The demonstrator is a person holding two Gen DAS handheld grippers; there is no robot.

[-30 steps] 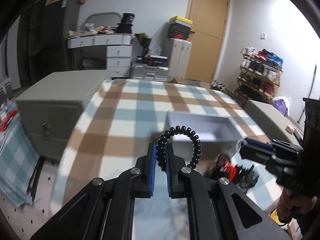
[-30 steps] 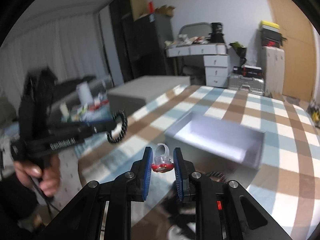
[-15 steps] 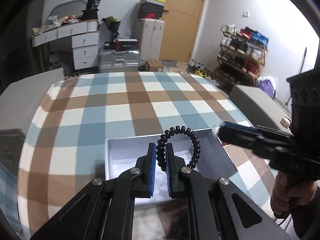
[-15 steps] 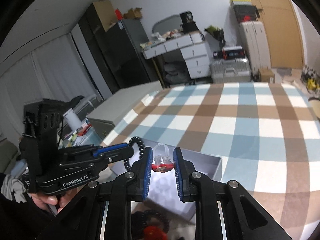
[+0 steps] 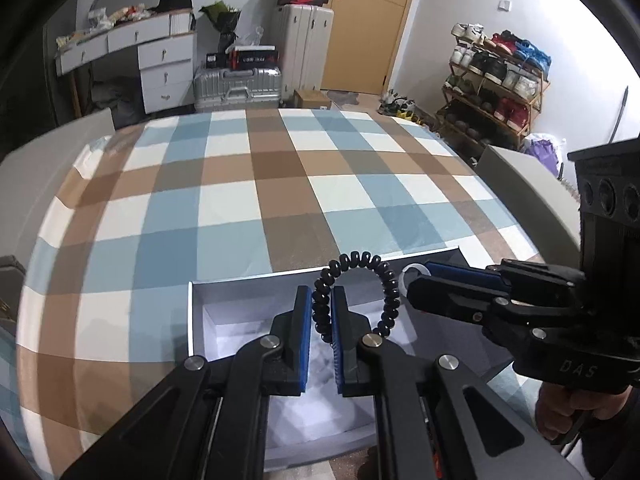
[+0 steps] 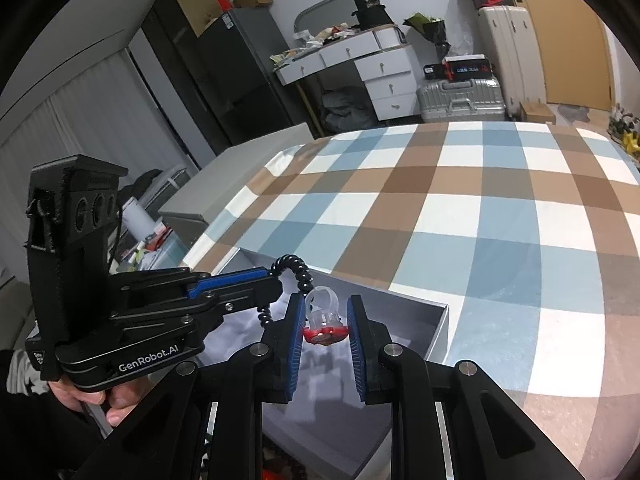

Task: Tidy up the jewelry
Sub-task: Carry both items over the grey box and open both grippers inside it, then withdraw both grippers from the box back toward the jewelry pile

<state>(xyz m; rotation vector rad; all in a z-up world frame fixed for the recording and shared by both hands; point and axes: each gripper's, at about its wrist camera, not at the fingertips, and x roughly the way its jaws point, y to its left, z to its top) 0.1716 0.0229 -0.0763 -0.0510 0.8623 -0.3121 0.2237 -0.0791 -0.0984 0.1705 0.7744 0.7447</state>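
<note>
My left gripper [image 5: 321, 292] is shut on a black spiral bracelet [image 5: 384, 280], whose loop stands up from the pads. It hangs over the open white box [image 5: 192, 320] on the plaid tablecloth. From the right, my right gripper [image 5: 416, 280] reaches in over the same box. In the right wrist view, that right gripper [image 6: 323, 304] is shut on a clear ring with a red top [image 6: 324, 330]. The left gripper [image 6: 276, 280] and the bracelet [image 6: 302, 272] sit just left of it, above the box [image 6: 438, 332]. The box's inside looks white and bare where it shows.
The plaid tablecloth [image 5: 280, 184] stretches far beyond the box. Grey cabinets flank the table on the left [image 6: 240, 184] and right [image 5: 520, 184]. A shoe rack [image 5: 496, 76], suitcases [image 5: 236, 84] and a white desk [image 5: 160, 56] stand against the far walls.
Both grippers have moved forward and down, from in front of the box to above its inside. They have drawn close together. The bracelet and the ring stay gripped.
</note>
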